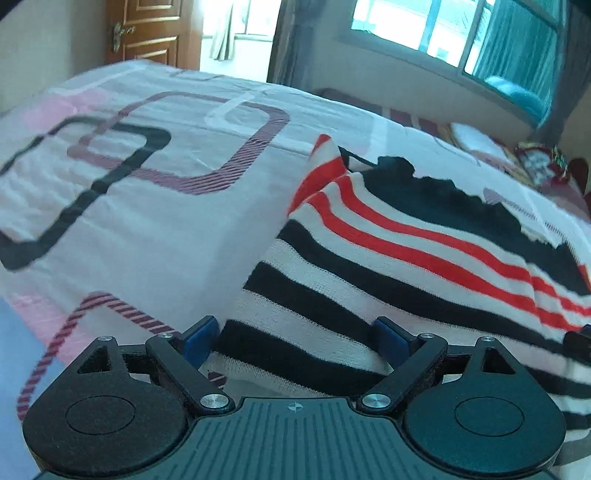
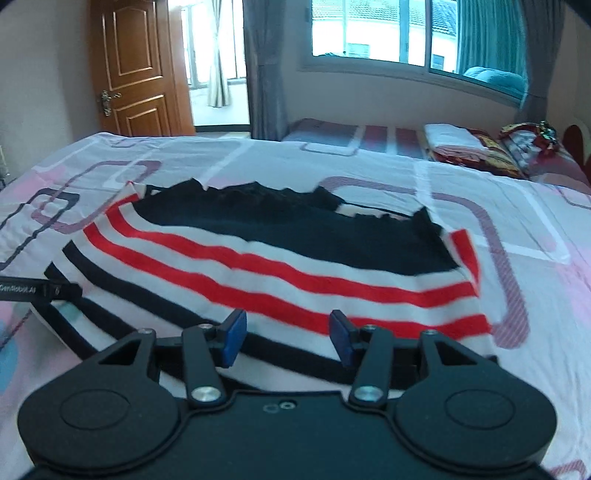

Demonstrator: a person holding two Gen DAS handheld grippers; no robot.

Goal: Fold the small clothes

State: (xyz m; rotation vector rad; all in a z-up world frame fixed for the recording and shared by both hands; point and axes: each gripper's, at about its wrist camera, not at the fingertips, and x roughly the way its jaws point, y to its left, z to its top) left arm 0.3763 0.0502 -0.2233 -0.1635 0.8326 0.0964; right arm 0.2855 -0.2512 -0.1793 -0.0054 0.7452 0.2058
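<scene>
A: Left wrist view: left gripper (image 1: 295,343) jaws spread wide, nothing pinched. Striped garment (image 1: 406,258) lies flat on the bed (image 1: 166,206), its near black-striped edge passing between the blue pads (image 1: 197,341) and running off to their right. Pads not pressing it.

B: Right wrist view: right gripper (image 2: 288,338) jaws parted, about half wide, empty. Same striped garment (image 2: 280,266) spread ahead of and under them, red stripes just beyond the tips, black section further out.

A: Other gripper?

B: Tip of the left gripper (image 2: 40,290) shows far left of the right jaws, at the garment's edge. Contact there, cannot tell.

A: Background: wooden door (image 2: 136,70), window (image 2: 373,31).
</scene>
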